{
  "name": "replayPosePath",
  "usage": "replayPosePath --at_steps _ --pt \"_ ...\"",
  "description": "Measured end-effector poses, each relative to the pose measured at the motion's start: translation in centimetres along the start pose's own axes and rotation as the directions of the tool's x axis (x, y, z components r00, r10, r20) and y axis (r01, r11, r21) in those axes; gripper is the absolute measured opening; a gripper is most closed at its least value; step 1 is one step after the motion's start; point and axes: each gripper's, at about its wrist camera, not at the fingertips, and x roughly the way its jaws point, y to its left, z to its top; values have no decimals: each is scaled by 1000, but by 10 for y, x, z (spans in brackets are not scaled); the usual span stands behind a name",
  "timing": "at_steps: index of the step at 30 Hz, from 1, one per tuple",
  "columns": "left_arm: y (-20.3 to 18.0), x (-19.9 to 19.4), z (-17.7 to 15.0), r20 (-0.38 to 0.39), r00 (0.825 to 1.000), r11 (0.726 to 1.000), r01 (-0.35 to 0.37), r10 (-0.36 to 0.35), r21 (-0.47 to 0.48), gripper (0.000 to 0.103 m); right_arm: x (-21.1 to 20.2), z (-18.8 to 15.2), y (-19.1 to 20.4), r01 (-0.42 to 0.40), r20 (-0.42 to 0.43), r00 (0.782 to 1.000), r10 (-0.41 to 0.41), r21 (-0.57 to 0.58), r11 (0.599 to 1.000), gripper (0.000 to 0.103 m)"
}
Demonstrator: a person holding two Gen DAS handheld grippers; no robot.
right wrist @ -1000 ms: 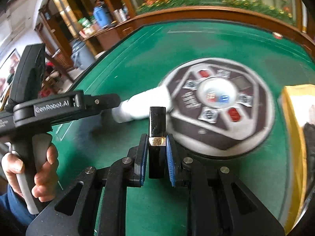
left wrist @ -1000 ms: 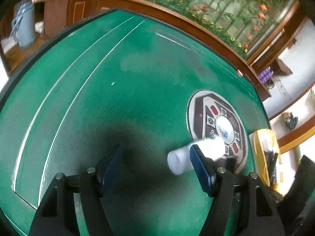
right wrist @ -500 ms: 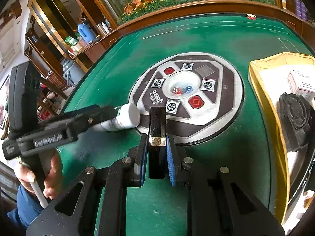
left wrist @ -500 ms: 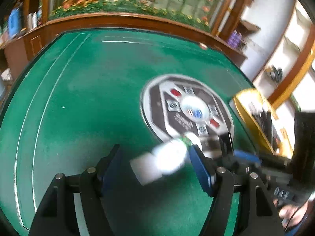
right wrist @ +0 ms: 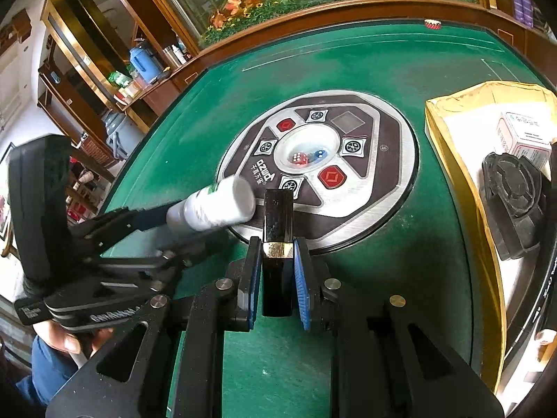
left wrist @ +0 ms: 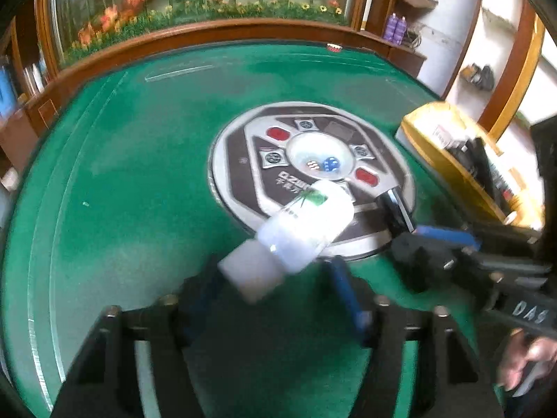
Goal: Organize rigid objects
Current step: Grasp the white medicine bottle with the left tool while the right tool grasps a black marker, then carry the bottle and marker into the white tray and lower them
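My left gripper (left wrist: 275, 271) is closing around a white plastic bottle (left wrist: 296, 230) with a green label, cap toward me; the frame is blurred and the grip is unclear. The bottle (right wrist: 216, 205) and left gripper (right wrist: 163, 219) also show at the left of the right wrist view. My right gripper (right wrist: 276, 257) is shut on a black rectangular object with a gold band (right wrist: 277, 244), upright between the blue pads. That object (left wrist: 395, 209) and the right gripper (left wrist: 428, 240) appear at right in the left wrist view.
A green felt game table (left wrist: 139, 160) has a round dice console (right wrist: 323, 160) in its middle. A yellow-rimmed tray (right wrist: 452, 160) at the right holds a white box (right wrist: 522, 136) and a black round object (right wrist: 515, 195). A wooden rail (left wrist: 209, 31) borders the table.
The left gripper has swung right and its fingers have narrowed around the white bottle, now centred between them. The right gripper holds the black object as before, now nearer the console.
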Motion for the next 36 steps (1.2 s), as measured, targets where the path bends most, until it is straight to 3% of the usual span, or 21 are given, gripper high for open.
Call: replayPosePath --at_steps 2,5,8,12,16,18,21,24,27,36 --pt "-1 -3 -3 1 1000 1000 2 -2 -1 34 0 -1 -1 4 1 1000 -4 3 1000 18" --pt "1 -6 -4 -11 999 999 33 -33 -19 34 -1 -1 -2 9 -2 1000 -9 7 1000 18" --pt "1 -7 -2 -5 1000 1000 15 -15 -23 36 0 -1 -1 22 -3 1000 -22 0 1000 18" --pt "-9 -12 0 25 999 998 -37 36 45 56 1 -1 -1 32 -9 999 -32 -3 999 18" --pt "-19 -20 1 89 995 992 -64 55 104 65 3 -2 -2 32 -16 999 -32 -4 999 18" --pt "-20 -15 7 91 992 990 -98 88 105 67 3 -2 -1 33 -16 999 -33 -4 999 18" --pt "-23 -1 15 68 994 988 -92 84 124 67 2 -2 0 34 -16 999 -35 -6 999 18" --pt "-33 13 15 47 990 974 -141 135 179 62 3 -3 3 48 -14 999 -48 -27 998 18" --pt "-30 10 12 53 994 981 -107 100 162 36 4 -4 10 86 -10 996 -87 -78 993 18" --pt "-24 4 7 65 993 991 -104 99 86 36 8 -11 35 229 11 973 -232 -224 947 18"
